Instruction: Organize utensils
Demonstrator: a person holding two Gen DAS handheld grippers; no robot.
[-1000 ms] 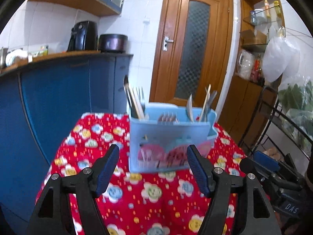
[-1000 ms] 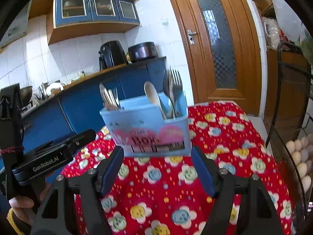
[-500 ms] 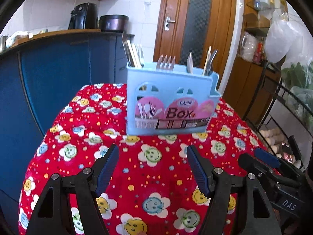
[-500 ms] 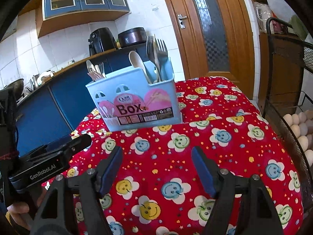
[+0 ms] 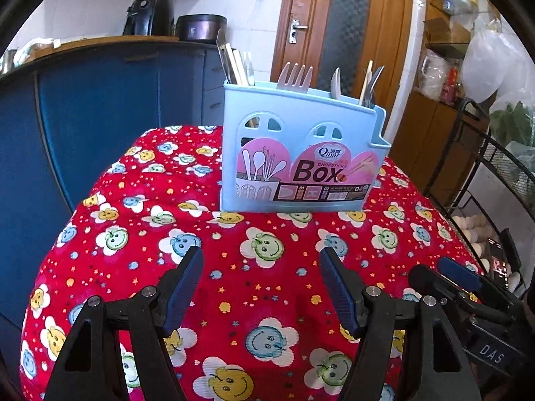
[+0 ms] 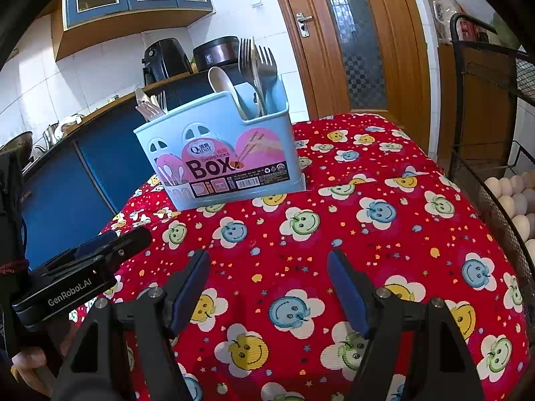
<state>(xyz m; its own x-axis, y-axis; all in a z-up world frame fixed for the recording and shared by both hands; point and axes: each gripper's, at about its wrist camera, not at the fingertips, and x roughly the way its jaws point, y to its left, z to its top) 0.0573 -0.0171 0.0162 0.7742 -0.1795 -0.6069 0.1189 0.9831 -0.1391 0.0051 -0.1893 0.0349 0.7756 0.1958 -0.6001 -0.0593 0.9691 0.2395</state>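
Note:
A light blue utensil box [image 5: 301, 153] [image 6: 224, 160] stands upright on a table with a red smiley-flower cloth [image 5: 260, 267] [image 6: 351, 234]. Forks [image 5: 296, 75] [image 6: 257, 60], a spoon [image 6: 222, 82], chopsticks [image 5: 364, 80] and other cutlery stick up from its compartments. My left gripper [image 5: 262, 260] hangs open over the cloth, short of the box, with nothing between its fingers. My right gripper [image 6: 267, 264] is likewise open and empty in front of the box. Each gripper shows in the other's view, at the lower edge: the right one [image 5: 468, 287], the left one [image 6: 83, 267].
A blue kitchen counter [image 5: 100, 100] with an air fryer [image 5: 150, 15] and a cooker pot [image 5: 200, 26] runs behind the table. A wooden door [image 5: 341, 33] is at the back. A black wire rack holding eggs [image 6: 515, 197] stands at the right.
Both grippers sank and tipped downward, so the box rose in each view and more of the cloth shows. Jaws of both stayed as wide as before.

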